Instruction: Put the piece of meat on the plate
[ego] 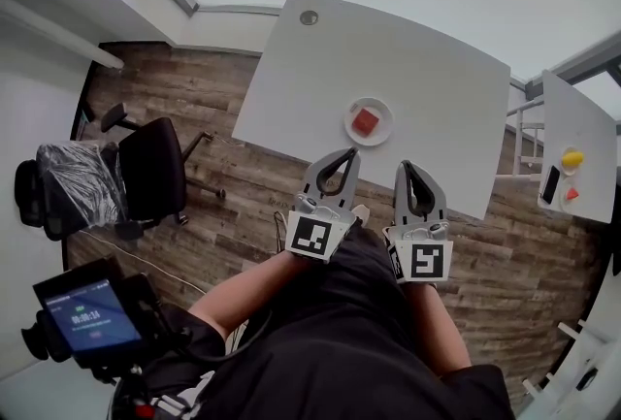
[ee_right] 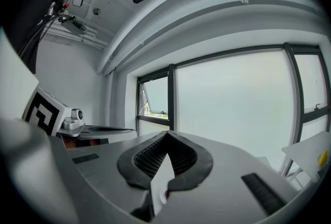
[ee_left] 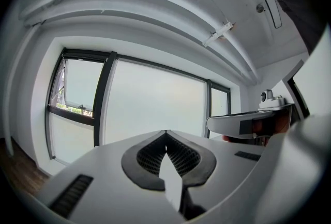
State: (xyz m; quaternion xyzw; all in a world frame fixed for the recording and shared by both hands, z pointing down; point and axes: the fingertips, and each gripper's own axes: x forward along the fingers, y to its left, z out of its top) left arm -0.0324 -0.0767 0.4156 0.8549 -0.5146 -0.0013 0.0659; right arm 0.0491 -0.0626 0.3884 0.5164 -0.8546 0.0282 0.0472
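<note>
meat (ego: pixel 365 121) on plate (ego: pixel 349 133), just ahead of left gripper (ego: pixel 346 154) and right gripper (ego: pixel 404 166), jaws of both together, empty

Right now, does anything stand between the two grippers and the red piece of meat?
Nothing visible does. Only bare table lies between the left gripper, the right gripper and the meat, which already lies on the plate.

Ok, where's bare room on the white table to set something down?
Most of the white table is bare: the stretch between the cable grommet and the plate, and the whole right end past the plate. Only the plate, holding the piece of meat, takes room near the front edge. The side table's near end is cluttered.
</note>
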